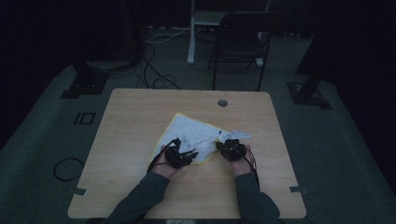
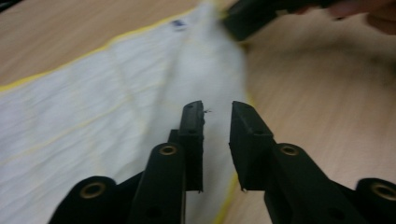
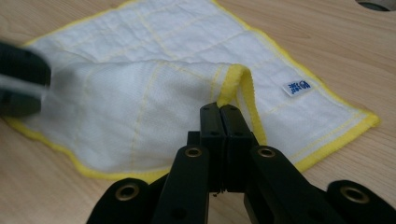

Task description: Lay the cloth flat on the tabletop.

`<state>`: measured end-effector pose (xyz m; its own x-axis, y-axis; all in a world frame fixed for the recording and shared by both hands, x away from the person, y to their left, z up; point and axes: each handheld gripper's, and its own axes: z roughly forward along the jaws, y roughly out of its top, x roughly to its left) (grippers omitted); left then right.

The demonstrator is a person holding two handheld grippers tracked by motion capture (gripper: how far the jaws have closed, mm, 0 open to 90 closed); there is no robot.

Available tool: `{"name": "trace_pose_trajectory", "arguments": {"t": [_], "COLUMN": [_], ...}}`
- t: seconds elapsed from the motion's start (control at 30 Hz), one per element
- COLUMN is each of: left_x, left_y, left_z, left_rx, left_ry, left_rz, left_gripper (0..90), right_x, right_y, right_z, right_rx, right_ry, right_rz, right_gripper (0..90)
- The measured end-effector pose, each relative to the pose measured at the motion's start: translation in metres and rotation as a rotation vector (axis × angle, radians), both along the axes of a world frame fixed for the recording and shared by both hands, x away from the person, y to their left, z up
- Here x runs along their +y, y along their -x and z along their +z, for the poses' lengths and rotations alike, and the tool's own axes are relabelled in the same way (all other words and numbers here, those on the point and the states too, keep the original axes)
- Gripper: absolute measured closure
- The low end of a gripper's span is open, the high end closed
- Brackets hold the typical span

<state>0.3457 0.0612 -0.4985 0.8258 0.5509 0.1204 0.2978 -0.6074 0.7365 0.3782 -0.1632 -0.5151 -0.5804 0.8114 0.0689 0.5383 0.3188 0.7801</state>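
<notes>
A white cloth (image 1: 196,132) with a yellow hem and a small blue label (image 3: 296,87) lies on the wooden table (image 1: 135,121). My right gripper (image 1: 219,145) is at its near right corner. In the right gripper view the jaws (image 3: 220,108) are shut on a lifted fold of the cloth (image 3: 140,102), and the yellow hem curls up over their tips. My left gripper (image 1: 189,154) is over the near edge of the cloth. In the left gripper view its jaws (image 2: 218,109) stand apart above the cloth (image 2: 93,112), with nothing pressed between them. The right gripper (image 2: 252,16) shows at the top of that view.
A round cable hole (image 1: 222,102) sits near the table's far edge. A dark folding chair (image 1: 240,37) and loose cables (image 1: 154,74) are on the floor beyond the table. Bare wood surrounds the cloth on all sides.
</notes>
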Motion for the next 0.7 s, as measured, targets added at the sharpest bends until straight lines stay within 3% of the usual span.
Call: {"name": "trace_pose_trajectory", "arguments": {"t": [0.17, 0.27, 0.4, 0.5, 0.7], "left_x": [-0.024, -0.031, -0.027, -0.021, -0.020], "left_y": [0.003, -0.001, -0.011, -0.015, -0.012], "left_z": [-0.015, -0.026, -0.034, -0.037, -0.035], "left_rx": [0.012, 0.018, 0.040, 0.050, 0.079], "left_ry": [-0.057, -0.085, -0.093, -0.078, -0.079], "left_rz": [-0.068, -0.045, 0.016, 0.035, 0.001], "left_gripper": [83.8, 83.9, 83.6, 82.2, 82.0], "right_x": [0.004, 0.005, 0.002, -0.001, -0.008], "right_y": [-0.005, -0.007, -0.008, -0.008, -0.005], "right_z": [0.000, 0.002, 0.003, 0.003, 0.007], "right_rx": [-0.009, -0.013, -0.020, -0.019, -0.040], "right_ry": [0.018, 0.020, 0.022, 0.027, 0.019], "right_rz": [-0.004, -0.007, -0.017, -0.019, -0.041], "right_gripper": [89.3, 88.9, 85.0, 84.4, 83.3]}}
